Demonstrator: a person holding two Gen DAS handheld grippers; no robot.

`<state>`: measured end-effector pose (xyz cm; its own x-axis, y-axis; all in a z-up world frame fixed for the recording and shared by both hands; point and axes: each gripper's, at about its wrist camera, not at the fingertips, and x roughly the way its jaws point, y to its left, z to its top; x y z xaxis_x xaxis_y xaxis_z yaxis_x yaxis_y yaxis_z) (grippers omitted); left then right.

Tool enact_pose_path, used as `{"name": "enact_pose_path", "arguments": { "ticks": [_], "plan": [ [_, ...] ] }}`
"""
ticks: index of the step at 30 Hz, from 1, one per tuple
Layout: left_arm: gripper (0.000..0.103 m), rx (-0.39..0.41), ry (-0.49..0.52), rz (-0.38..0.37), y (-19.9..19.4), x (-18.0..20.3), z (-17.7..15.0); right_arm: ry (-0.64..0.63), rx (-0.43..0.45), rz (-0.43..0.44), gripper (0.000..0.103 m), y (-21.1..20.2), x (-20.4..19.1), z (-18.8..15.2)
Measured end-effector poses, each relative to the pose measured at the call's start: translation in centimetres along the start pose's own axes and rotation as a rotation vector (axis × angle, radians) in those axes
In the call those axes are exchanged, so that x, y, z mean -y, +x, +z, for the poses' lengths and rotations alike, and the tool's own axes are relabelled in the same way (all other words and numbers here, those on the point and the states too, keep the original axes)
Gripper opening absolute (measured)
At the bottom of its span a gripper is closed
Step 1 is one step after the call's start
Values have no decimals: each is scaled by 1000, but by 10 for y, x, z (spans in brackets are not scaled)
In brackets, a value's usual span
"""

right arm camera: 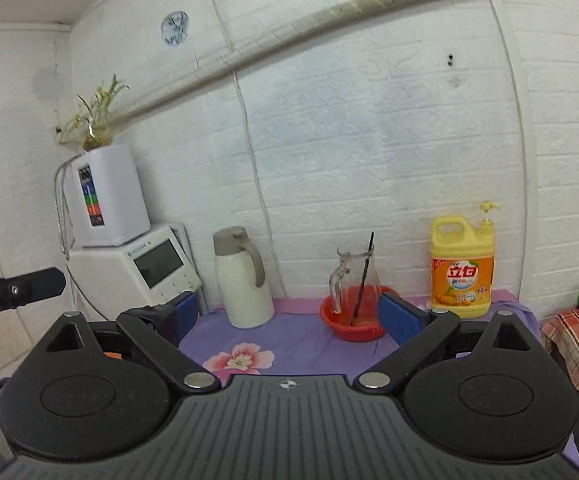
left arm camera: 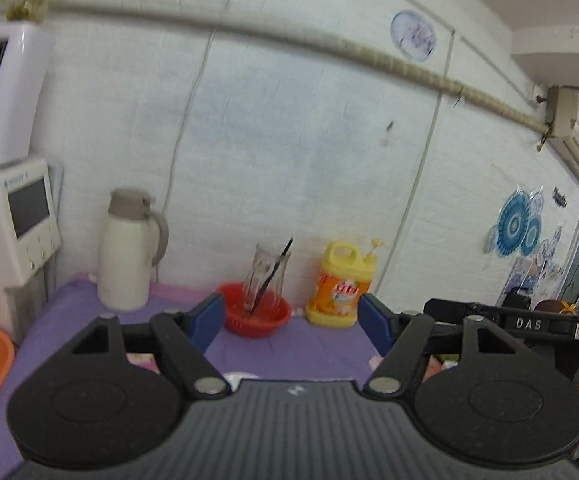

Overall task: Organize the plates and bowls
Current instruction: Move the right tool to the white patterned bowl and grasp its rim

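A smooth purple tablecloth (right arm camera: pixel 309 344) is covering the table; a round red plastic bowl (right arm camera: pixel 353 322) is sitting on it, holding a glass jug (right arm camera: pixel 355 276). Left gripper (left arm camera: pixel 291 320) and right gripper (right arm camera: pixel 289 316) are both gaping wide, gripping nothing.

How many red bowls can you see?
1. The red bowl sits on the purple cloth by the wall, between the white jug and yellow bottle. The tongs may hide others.
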<state>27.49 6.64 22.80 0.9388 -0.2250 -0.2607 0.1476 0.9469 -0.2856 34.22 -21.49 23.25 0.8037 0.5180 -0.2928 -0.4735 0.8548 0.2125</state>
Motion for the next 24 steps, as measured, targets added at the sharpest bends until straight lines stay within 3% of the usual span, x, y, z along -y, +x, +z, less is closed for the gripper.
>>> {"name": "enact_pose_path", "arguments": {
  "ticks": [5,8,11,15,24],
  "plan": [
    [71,-274,-116,59,94,-55,-59,35,-249,-29,103,93,29,-56],
    [71,-397,-153,99,138,-77,-86,26,-405,-43,103,148,39,-91],
    [71,-487,-216,115,176,-90,-103,-5,-499,-50,103,188,44,-114],
    [71,-534,-334,143,212,-98,-110,-56,-559,-55,103,225,43,-125],
    [71,-512,-447,220,252,-97,-115,-66,-577,-35,103,270,40,-126]
  ]
}}
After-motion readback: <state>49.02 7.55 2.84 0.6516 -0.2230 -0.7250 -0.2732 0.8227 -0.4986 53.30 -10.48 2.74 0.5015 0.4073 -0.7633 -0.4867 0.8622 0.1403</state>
